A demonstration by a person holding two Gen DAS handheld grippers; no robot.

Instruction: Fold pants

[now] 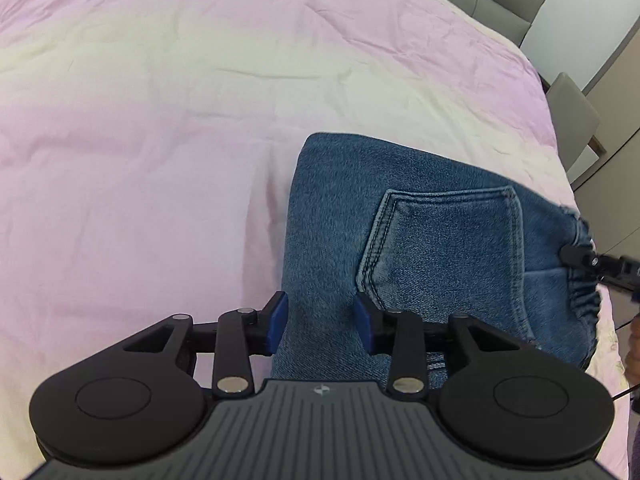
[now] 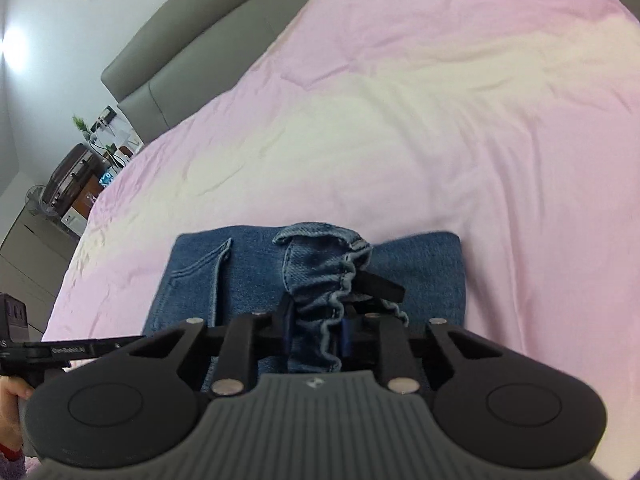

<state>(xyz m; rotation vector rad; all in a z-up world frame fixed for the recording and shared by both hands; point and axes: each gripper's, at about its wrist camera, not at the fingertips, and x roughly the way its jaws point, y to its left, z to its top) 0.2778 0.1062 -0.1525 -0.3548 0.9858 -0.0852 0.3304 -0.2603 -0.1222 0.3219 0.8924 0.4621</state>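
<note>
The blue denim pants lie folded into a compact block on the pink bedspread, back pocket facing up. My left gripper is open, its blue pads either side of the block's near left edge without pressing on it. My right gripper is shut on the gathered elastic waistband, which is lifted and bunched above the rest of the pants. In the left wrist view the right gripper's fingertips bite the waistband at the far right.
The pink bedspread stretches wide beyond the pants. A grey padded headboard borders the bed. A bedside table with a plant and clutter stands past the bed's corner. A hand grips a black handle at the left.
</note>
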